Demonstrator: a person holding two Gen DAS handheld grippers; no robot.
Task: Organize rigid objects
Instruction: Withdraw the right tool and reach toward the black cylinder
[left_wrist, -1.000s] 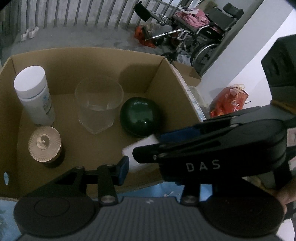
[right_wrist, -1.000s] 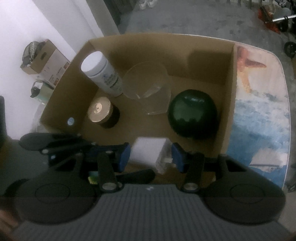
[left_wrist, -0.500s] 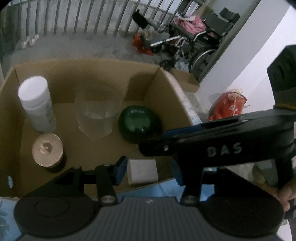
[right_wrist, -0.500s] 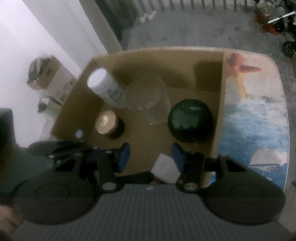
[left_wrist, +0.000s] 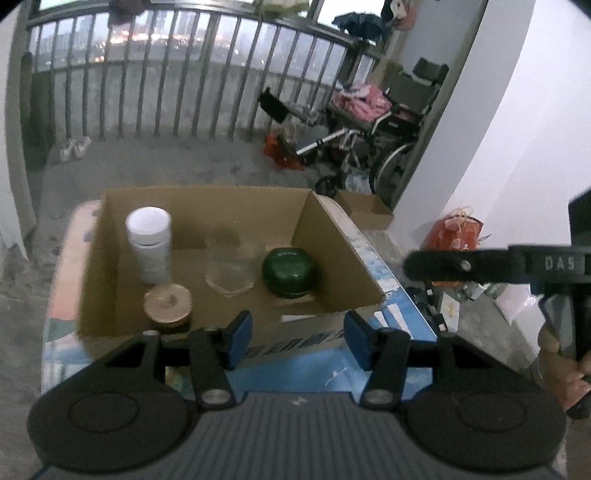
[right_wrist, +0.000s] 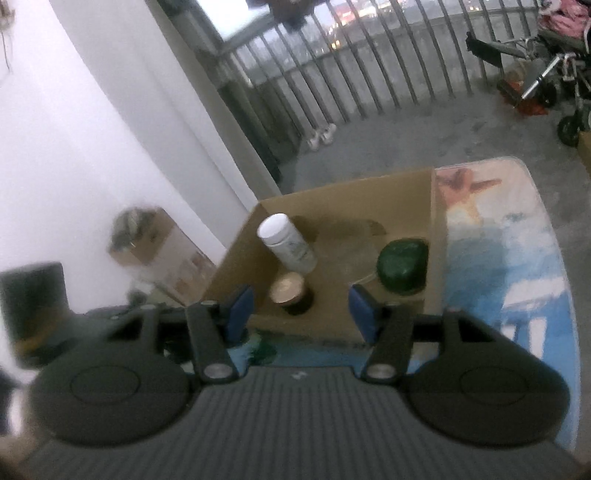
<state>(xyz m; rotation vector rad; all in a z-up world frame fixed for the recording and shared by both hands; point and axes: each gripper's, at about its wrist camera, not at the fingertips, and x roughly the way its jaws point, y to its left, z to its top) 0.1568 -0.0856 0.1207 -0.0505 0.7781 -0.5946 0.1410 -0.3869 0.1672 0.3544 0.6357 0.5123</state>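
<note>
Cardboard box (left_wrist: 343, 254), open-topped on the desk (left_wrist: 402, 317), holds an upright white-capped bottle (left_wrist: 149, 243), a gold-lidded jar (left_wrist: 168, 304), a clear glass (left_wrist: 231, 273) and a round dark-green container (left_wrist: 290, 271). Left gripper (left_wrist: 297, 339) and right gripper (right_wrist: 301, 310), jaws just opening, stand apart with nothing between them.

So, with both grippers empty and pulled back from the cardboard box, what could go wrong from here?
1. The clear glass cup is blurred and hard to see, and it stands close to the green round container. Reaching in again could knock it.
2. The white bottle is tall and stands right behind the gold-lidded jar; a bump might topple it.
3. The white block sits low behind the near wall of the box, so it is easily overlooked.
</note>
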